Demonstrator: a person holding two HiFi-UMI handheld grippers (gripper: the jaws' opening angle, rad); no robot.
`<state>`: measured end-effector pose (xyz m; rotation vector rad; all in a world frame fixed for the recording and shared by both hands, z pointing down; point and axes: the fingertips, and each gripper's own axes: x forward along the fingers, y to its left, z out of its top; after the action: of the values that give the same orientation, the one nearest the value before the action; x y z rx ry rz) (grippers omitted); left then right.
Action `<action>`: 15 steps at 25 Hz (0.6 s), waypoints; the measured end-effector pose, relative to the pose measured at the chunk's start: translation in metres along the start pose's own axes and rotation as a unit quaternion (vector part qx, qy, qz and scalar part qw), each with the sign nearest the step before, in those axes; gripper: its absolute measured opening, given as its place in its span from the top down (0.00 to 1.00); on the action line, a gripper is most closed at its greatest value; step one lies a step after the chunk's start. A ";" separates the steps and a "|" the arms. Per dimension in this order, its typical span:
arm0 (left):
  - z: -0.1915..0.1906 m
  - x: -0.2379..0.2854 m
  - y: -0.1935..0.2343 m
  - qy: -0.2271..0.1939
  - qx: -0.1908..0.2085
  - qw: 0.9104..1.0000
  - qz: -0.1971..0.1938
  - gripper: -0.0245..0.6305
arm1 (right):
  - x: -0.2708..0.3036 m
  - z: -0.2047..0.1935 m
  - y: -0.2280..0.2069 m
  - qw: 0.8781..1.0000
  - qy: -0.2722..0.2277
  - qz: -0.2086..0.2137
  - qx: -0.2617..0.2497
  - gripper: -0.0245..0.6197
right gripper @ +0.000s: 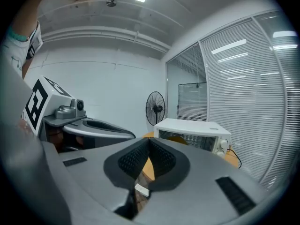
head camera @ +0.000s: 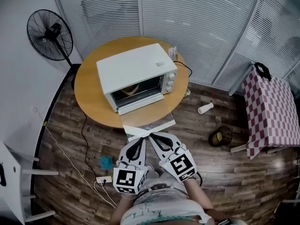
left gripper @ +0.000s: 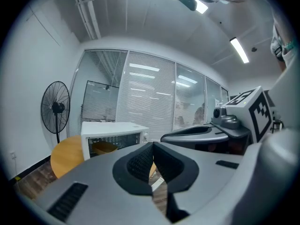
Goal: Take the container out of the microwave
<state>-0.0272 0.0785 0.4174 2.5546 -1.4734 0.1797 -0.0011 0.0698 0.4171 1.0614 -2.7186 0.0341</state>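
Note:
The white microwave (head camera: 133,64) stands on a round wooden table (head camera: 89,93) with its glass door (head camera: 147,112) folded down toward me. Inside sits a yellow-brown container (head camera: 130,91), also visible through the opening in the left gripper view (left gripper: 104,147). My left gripper (head camera: 142,139) and right gripper (head camera: 152,136) are side by side just short of the door's white front edge, not touching it. Both are shut with nothing between their pads. In the right gripper view, the microwave (right gripper: 192,128) is ahead and to the right of the shut right gripper (right gripper: 149,142).
A black standing fan (head camera: 49,35) is at the back left. On the floor lie a power strip (head camera: 104,179) with cables, a white bottle (head camera: 205,108) and a dark basket (head camera: 220,136). A checkered table (head camera: 272,111) stands at the right, white furniture (head camera: 14,182) at the left.

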 end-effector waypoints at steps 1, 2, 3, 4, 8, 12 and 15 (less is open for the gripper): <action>0.000 0.000 0.003 0.000 0.002 1.000 0.000 0.94 | 0.003 0.000 0.002 1.000 0.000 -0.001 0.001 0.97; 0.000 -0.001 0.007 0.000 0.004 1.000 0.001 0.94 | 0.007 0.000 0.004 1.000 0.001 0.000 0.002 0.97; -0.001 -0.002 0.010 0.000 0.005 1.000 0.001 0.94 | 0.010 0.000 0.006 1.000 0.002 0.000 0.004 0.97; -0.001 -0.003 0.013 0.001 0.005 1.000 0.002 0.94 | 0.012 0.001 0.009 1.000 0.005 0.001 0.005 0.97; -0.001 -0.006 0.021 0.001 0.002 1.000 0.005 0.94 | 0.017 0.001 0.014 1.000 0.003 0.003 0.005 0.97; -0.001 -0.006 0.025 0.002 0.000 1.000 0.007 0.94 | 0.021 0.000 0.013 1.000 0.006 0.004 0.007 0.97; -0.001 -0.004 0.028 0.002 0.000 1.000 0.011 0.94 | 0.025 0.000 0.011 1.000 0.007 0.008 0.005 0.97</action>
<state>-0.0533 0.0684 0.4203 2.5386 -1.5004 0.1879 -0.0265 0.0611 0.4231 1.0392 -2.7182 0.0584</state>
